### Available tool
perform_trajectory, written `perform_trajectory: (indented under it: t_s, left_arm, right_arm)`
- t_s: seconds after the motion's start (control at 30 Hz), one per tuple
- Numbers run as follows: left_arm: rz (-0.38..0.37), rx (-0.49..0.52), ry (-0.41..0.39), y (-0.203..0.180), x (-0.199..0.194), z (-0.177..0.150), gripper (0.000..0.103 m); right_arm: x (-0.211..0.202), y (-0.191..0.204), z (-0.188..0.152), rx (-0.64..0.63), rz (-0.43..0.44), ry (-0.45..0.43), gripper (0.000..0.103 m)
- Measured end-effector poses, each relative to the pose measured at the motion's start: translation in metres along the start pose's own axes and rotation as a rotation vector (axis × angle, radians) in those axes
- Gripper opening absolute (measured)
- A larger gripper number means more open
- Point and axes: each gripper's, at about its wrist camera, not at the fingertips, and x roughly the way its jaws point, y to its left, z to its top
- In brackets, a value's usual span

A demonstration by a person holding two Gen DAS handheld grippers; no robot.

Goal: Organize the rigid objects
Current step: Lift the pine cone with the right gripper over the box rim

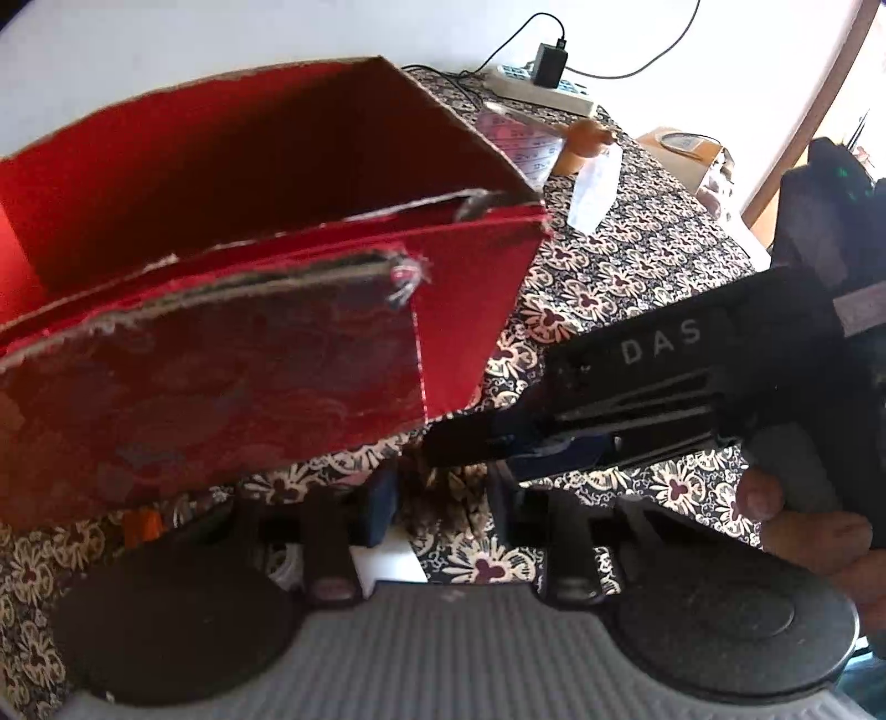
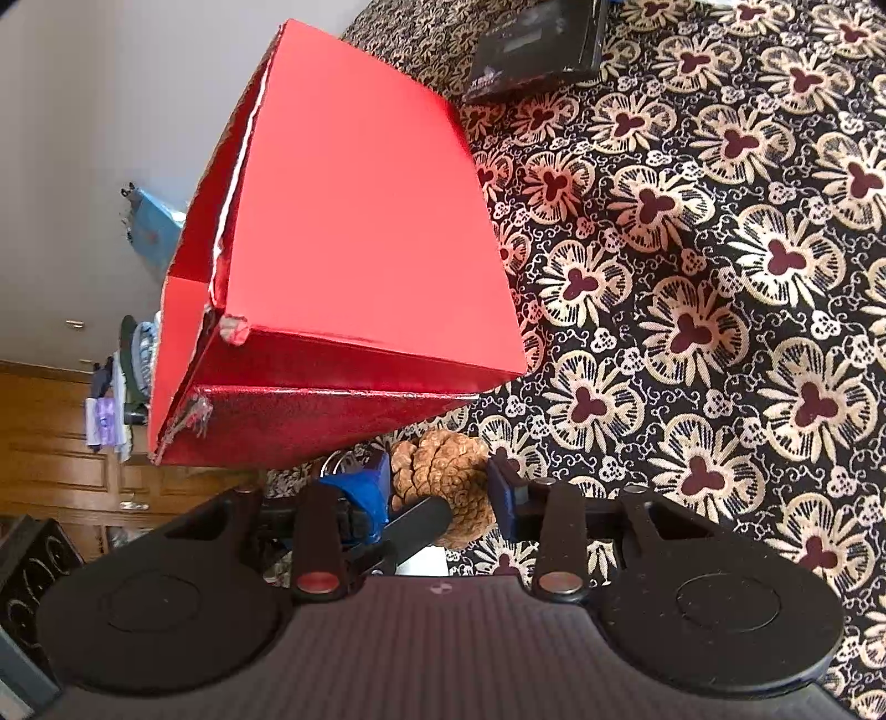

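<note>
A red box (image 2: 354,232) is sitting on a black, cream and maroon floral tablecloth (image 2: 720,277), beside a brown pine cone (image 2: 443,487).

Bright daylight, soft blur, fisheye-warped edges

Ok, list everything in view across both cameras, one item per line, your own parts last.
red box: one, red, open top, standing on the patterned cloth, left of centre.
pine cone: one, brown, between the right gripper's fingers, beside the box.
patterned cloth: one, black with cream and maroon flowers, covering the surface.
black box: one, black, flat on the cloth, far side.
power strip: one, white, with a black charger plugged in, far edge.
gourd-like object: one, orange-brown, behind the red box.
left gripper: one, black, blue pads, empty.
right gripper: one, black, blue pads, around the pine cone.
</note>
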Motion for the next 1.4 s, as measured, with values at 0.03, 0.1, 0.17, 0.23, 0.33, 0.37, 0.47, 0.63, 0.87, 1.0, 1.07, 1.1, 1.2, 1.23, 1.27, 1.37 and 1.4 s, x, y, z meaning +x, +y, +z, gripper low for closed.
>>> perform_trajectory:
  t_s: [0.03, 0.1, 0.17, 0.23, 0.33, 0.37, 0.47, 0.63, 0.87, 1.0, 1.07, 1.1, 1.2, 1.23, 1.27, 1.37, 1.4]
  left_arm:
    - [0.004, 0.005, 0.0, -0.003, -0.001, 0.0, 0.028]
    - [0.007, 0.02, -0.004, -0.01, -0.005, 0.0, 0.028]
    - [-0.003, 0.044, -0.015, -0.021, -0.007, 0.005, 0.028]
    - [-0.021, 0.071, -0.033, -0.032, -0.012, 0.011, 0.028]
    - [-0.051, 0.129, -0.08, -0.053, -0.023, 0.025, 0.028]
    - [-0.059, 0.148, -0.102, -0.059, -0.027, 0.029, 0.027]
    - [-0.082, 0.186, -0.187, -0.072, -0.043, 0.048, 0.027]
    - [-0.082, 0.208, -0.33, -0.067, -0.073, 0.084, 0.027]
    - [0.0, 0.195, -0.397, 0.007, -0.108, 0.112, 0.027]
    - [0.011, 0.114, -0.325, 0.068, -0.1, 0.126, 0.027]
    - [0.013, 0.08, -0.276, 0.093, -0.086, 0.129, 0.027]
    - [0.018, 0.067, -0.248, 0.105, -0.077, 0.131, 0.027]
    - [0.043, 0.046, -0.151, 0.133, -0.048, 0.133, 0.027]
    - [0.048, 0.04, -0.123, 0.138, -0.038, 0.133, 0.027]
    - [0.054, 0.033, -0.099, 0.144, -0.03, 0.135, 0.027]
    - [0.075, -0.005, -0.033, 0.16, -0.009, 0.14, 0.027]
    - [0.083, -0.014, -0.022, 0.163, -0.007, 0.142, 0.027]
  right_arm:
    - [-0.002, 0.0, 0.0, -0.011, -0.002, 0.004, 0.02]
    - [-0.01, 0.002, -0.002, -0.03, -0.002, 0.0, 0.019]
    - [-0.023, 0.001, -0.001, -0.029, 0.001, -0.011, 0.019]
    - [-0.037, 0.0, 0.002, -0.021, 0.005, -0.033, 0.019]
    - [-0.061, 0.009, 0.008, -0.048, -0.013, -0.098, 0.019]
    - [-0.07, 0.016, 0.008, -0.078, -0.024, -0.132, 0.019]
    - [-0.094, 0.043, 0.012, -0.193, -0.059, -0.247, 0.019]
    - [-0.107, 0.081, 0.04, -0.318, -0.047, -0.39, 0.019]
    - [-0.051, 0.143, 0.081, -0.41, -0.003, -0.376, 0.019]
    - [-0.003, 0.169, 0.099, -0.456, -0.049, -0.303, 0.019]
    - [0.021, 0.17, 0.105, -0.463, -0.086, -0.278, 0.019]
    - [0.039, 0.175, 0.108, -0.468, -0.109, -0.252, 0.019]
    - [0.071, 0.17, 0.114, -0.448, -0.146, -0.18, 0.018]
    - [0.08, 0.169, 0.116, -0.452, -0.157, -0.161, 0.017]
    - [0.091, 0.169, 0.116, -0.46, -0.172, -0.15, 0.016]
    - [0.108, 0.165, 0.119, -0.452, -0.204, -0.142, 0.015]
    - [0.113, 0.163, 0.12, -0.447, -0.224, -0.159, 0.015]
